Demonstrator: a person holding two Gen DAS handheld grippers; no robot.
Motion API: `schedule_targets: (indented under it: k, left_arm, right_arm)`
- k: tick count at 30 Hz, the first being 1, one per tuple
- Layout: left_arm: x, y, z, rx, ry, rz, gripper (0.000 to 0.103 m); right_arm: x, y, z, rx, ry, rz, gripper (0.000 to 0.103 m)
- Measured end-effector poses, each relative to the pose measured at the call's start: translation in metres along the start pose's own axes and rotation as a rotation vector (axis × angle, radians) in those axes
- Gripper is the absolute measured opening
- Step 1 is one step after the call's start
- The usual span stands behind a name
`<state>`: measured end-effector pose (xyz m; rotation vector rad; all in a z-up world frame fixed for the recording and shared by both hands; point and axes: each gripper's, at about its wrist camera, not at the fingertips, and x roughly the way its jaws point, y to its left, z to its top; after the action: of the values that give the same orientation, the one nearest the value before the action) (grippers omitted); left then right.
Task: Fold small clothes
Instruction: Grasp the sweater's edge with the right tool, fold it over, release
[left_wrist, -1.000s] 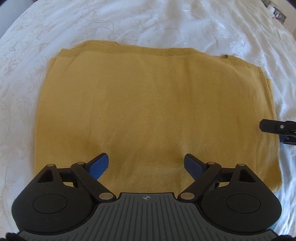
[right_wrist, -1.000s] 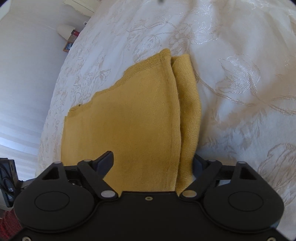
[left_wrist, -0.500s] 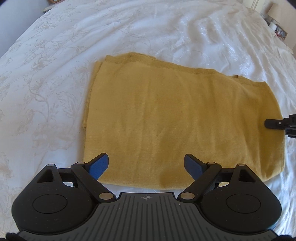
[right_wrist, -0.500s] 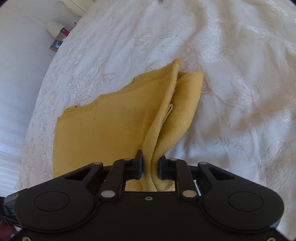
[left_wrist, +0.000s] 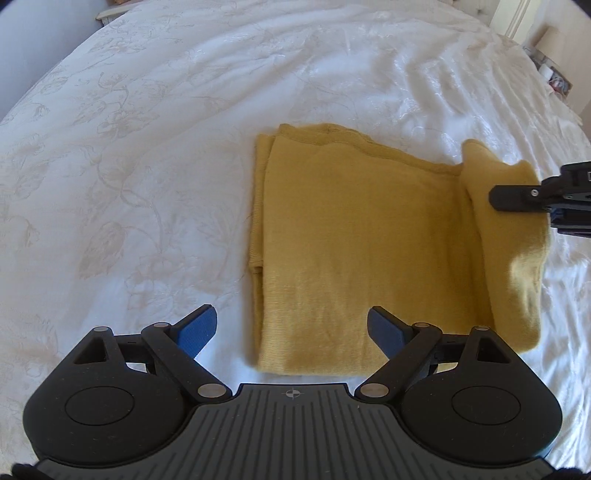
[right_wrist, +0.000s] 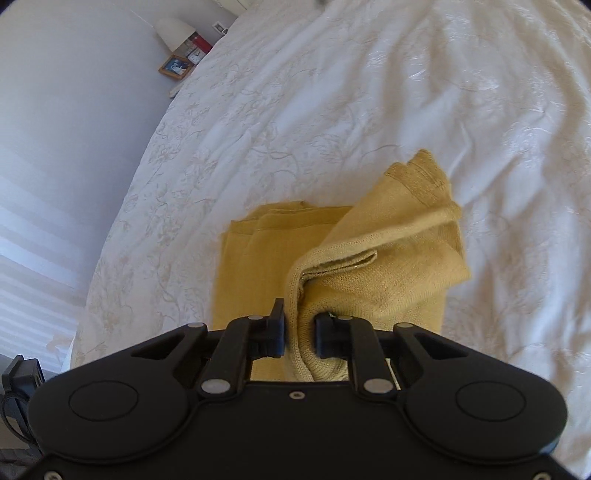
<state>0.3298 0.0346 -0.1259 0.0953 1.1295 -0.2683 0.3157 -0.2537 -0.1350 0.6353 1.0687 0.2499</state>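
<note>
The white bedspread (left_wrist: 155, 155) with its pale flower pattern fills almost all of both views, and it carries the mustard-yellow knitted garment (left_wrist: 354, 243), which lies folded in a rough rectangle near the middle. Most of this garment is flat on the cover. Only its right side is lifted up and curls over toward the middle, so a thick roll of cloth stands above the flat part.

My right gripper (right_wrist: 299, 334) is low over the near edge of the garment and its fingers are pressed together on that lifted side; a bunch of the knit is squeezed between the two black fingertips (right_wrist: 277, 328). From there the raised cloth goes away from me, with its ribbed hem at the far end hanging free above the bedspread. In the left wrist view this gripper (left_wrist: 517, 194) comes in from the right edge, against the raised fold.

My left gripper (left_wrist: 293, 332) hovers just before the near edge of the garment, with the blue pads (left_wrist: 197, 328) spread wide and nothing between them. One pad is over bare bedspread, the other over the yellow cloth.

Beyond the bed edge, by the pale wall, stand a small framed picture (right_wrist: 175, 67) and a lamp shade (right_wrist: 175, 31).
</note>
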Motion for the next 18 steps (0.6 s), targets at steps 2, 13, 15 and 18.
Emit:
schedule_targets:
  k: [2,13,15,18]
  left_arm:
    - [-0.003,0.013,-0.002,-0.01,0.001,0.005,0.089]
    - [0.002,0.075,-0.017,-0.093,0.044,0.033,0.089]
    - [0.004,0.081,-0.019,-0.108,0.053,0.033,0.089]
    - [0.006,0.086,-0.021,-0.116,0.058,0.032,0.089]
  right_arm:
    - [0.019,0.017,-0.003,-0.018,0.022,0.008,0.024]
    - [0.09,0.078,-0.021,-0.137,0.134,-0.092,0.024]
    - [0.099,0.08,-0.024,-0.145,0.154,-0.114,0.031]
    - [0.107,0.086,-0.027,-0.149,0.157,-0.068,0.042]
